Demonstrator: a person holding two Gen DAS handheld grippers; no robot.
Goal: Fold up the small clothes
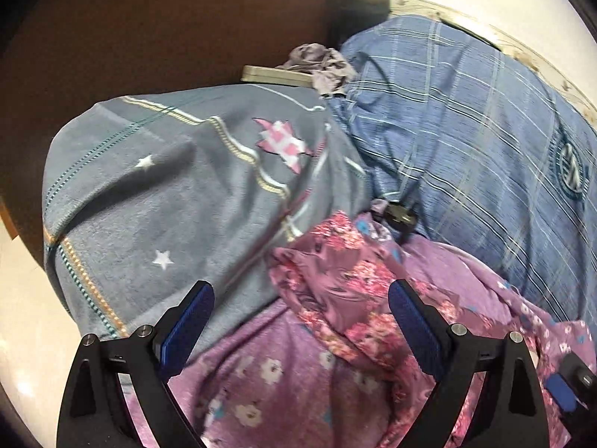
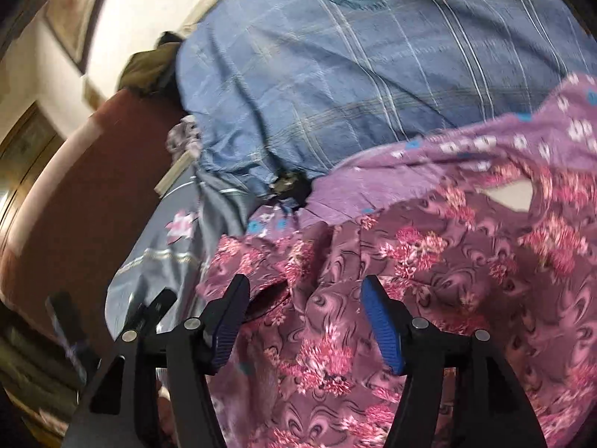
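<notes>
1. Floral pink garment (image 2: pixel 391 261) lies crumpled on a purple flowered cloth (image 1: pixel 261 366), between a grey starred towel (image 1: pixel 149 194) and blue checked bedding (image 1: pixel 466 130).
2. We have our right gripper (image 2: pixel 304 321) above it, jaws apart, nothing between the blue pads.
3. Our left gripper (image 1: pixel 298 321) hangs over the same heap, fingers wide and empty; the garment's bunched edge shows between them, untouched.
4. We judge that we are between grasps: the piece is loose and not yet spread.
5. Next we need to find two corners or a hem, pinch one with each gripper and draw the fabric flat; the folds hide which edge is which.
</notes>
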